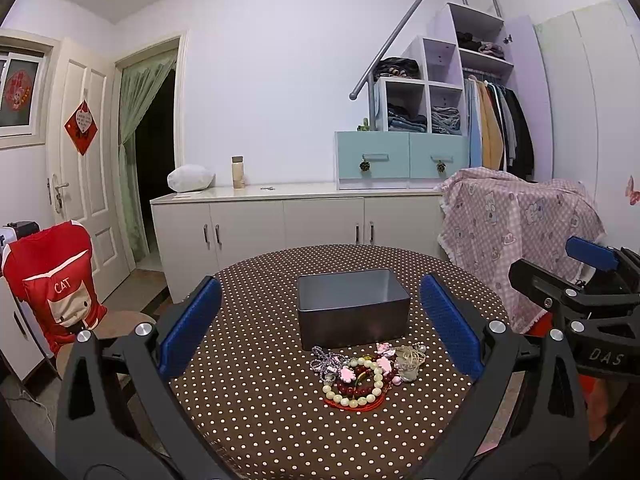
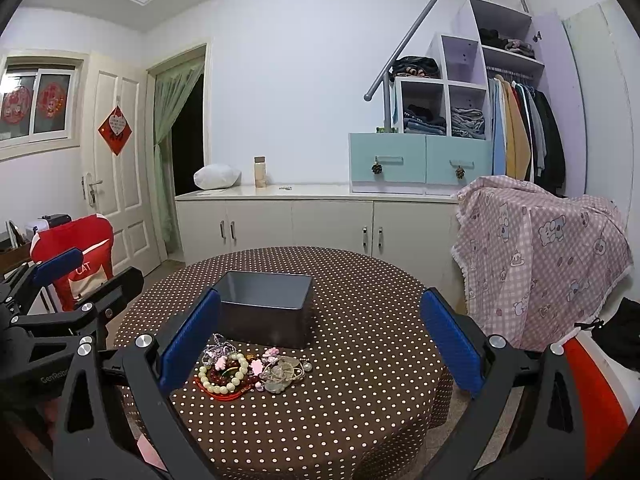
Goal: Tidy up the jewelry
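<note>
A pile of jewelry [image 1: 366, 372] lies on the round table with the brown polka-dot cloth [image 1: 256, 400]: a pale bead bracelet, dark red beads, a red cord, pink charms and chains. Behind it stands an open, empty dark grey metal box [image 1: 352, 306]. My left gripper [image 1: 320, 324] is open and empty, held above the table in front of the pile. In the right wrist view the pile [image 2: 248, 372] lies near my right gripper's left finger, and the box [image 2: 266, 308] stands behind it. My right gripper [image 2: 320, 336] is open and empty.
The right gripper shows at the right edge of the left wrist view [image 1: 580, 300]; the left one shows at the left of the right wrist view [image 2: 60, 300]. A red-covered chair [image 1: 52, 284] stands left of the table, a pink checked cloth over furniture [image 1: 520, 232] right. White cabinets [image 1: 300, 224] line the far wall.
</note>
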`<move>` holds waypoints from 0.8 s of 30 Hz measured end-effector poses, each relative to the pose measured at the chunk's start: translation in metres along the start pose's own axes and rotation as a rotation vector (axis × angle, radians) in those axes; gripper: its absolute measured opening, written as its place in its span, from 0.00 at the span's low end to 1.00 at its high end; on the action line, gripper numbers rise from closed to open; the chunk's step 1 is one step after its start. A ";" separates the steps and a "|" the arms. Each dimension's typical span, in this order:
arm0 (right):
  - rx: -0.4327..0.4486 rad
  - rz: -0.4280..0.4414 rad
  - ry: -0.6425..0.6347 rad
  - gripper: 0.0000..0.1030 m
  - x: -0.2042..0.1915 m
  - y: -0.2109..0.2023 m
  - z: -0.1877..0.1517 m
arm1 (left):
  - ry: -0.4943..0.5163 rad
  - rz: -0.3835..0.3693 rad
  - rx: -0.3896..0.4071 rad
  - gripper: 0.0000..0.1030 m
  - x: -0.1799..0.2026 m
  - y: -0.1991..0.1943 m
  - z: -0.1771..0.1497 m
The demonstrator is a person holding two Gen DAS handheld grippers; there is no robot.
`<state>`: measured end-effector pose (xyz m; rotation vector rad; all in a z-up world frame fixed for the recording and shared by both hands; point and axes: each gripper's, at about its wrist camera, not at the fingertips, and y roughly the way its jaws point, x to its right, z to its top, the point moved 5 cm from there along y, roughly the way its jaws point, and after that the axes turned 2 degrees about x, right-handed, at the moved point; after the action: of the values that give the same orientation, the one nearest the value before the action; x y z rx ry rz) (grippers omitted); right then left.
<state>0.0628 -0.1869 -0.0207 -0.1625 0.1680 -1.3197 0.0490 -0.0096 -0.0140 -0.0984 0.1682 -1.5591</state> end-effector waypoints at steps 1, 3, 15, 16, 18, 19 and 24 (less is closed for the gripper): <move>-0.001 0.002 0.001 0.93 0.000 0.000 0.000 | -0.001 -0.003 0.002 0.94 -0.010 -0.001 0.003; -0.003 0.002 0.002 0.93 0.000 0.001 0.000 | -0.001 -0.002 0.001 0.94 -0.009 -0.001 0.003; -0.006 -0.001 0.001 0.93 0.001 0.002 -0.001 | 0.003 0.004 0.004 0.94 -0.009 0.000 0.004; -0.007 -0.001 0.002 0.93 0.001 0.003 -0.001 | 0.004 0.006 0.004 0.94 -0.008 0.000 0.005; -0.008 0.001 0.003 0.93 0.001 0.003 -0.002 | 0.002 0.005 0.003 0.94 -0.008 0.000 0.005; -0.008 0.001 0.003 0.93 0.000 0.003 -0.002 | 0.002 0.004 0.003 0.94 -0.008 0.000 0.005; -0.010 -0.002 0.004 0.93 0.002 0.004 -0.002 | 0.005 0.007 0.007 0.94 -0.010 -0.001 0.005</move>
<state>0.0664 -0.1884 -0.0235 -0.1687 0.1776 -1.3213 0.0493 -0.0001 -0.0083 -0.0883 0.1670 -1.5533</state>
